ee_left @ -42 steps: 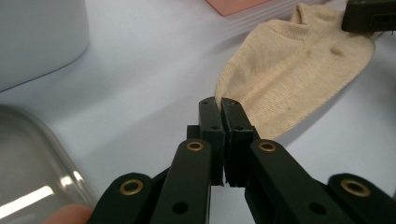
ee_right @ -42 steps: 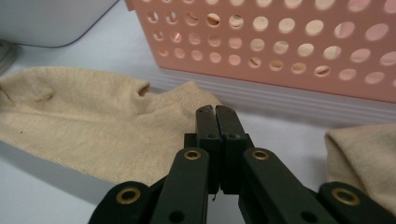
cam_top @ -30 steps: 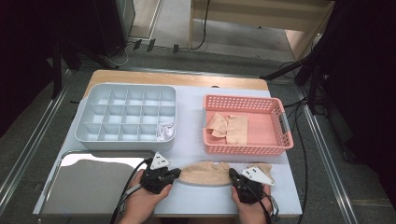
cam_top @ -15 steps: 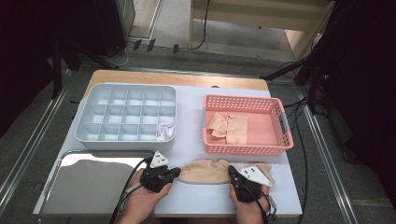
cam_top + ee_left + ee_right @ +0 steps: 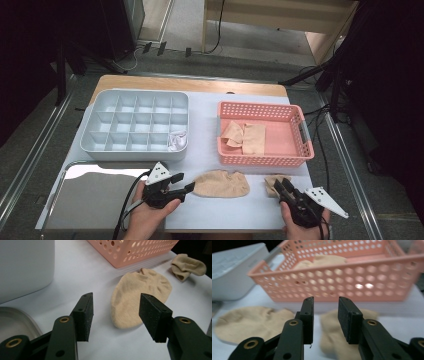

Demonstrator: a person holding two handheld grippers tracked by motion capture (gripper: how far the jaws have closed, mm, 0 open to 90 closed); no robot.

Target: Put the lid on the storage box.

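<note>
A beige ankle sock point(image 5: 221, 183) lies flat on the white table point(image 5: 205, 135) near its front edge, between the two hands; its knit is fine and slightly puckered toward the cuff, and it forms a rounded oval. A second beige sock point(image 5: 273, 181) sits crumpled just to its right, below the pink perforated basket point(image 5: 305, 135), which holds more beige socks point(image 5: 245, 137).

The left gripper point(image 5: 186, 189) points at the flat sock's left end; its jaws have just been opening and now stand well apart, with nothing clamped. In the left gripper view the sock point(image 5: 140, 300) lies beyond and partly behind the right pad, not pressed by either pad. The right gripper point(image 5: 281, 186) has also just been opening; its jaws stand a modest gap apart over the crumpled sock point(image 5: 337, 335), gripping nothing.

In the right gripper view the crumpled sock is blurred and largely hidden behind the jaws, so its shape is hard to read, and whether the pads brush the fabric cannot be told. The grey compartment tray point(image 5: 135, 125) holds a small whitish item point(image 5: 177, 141) in one front cell, too small to identify. A shiny metal tray point(image 5: 90, 195) is cut off at the lower left
</note>
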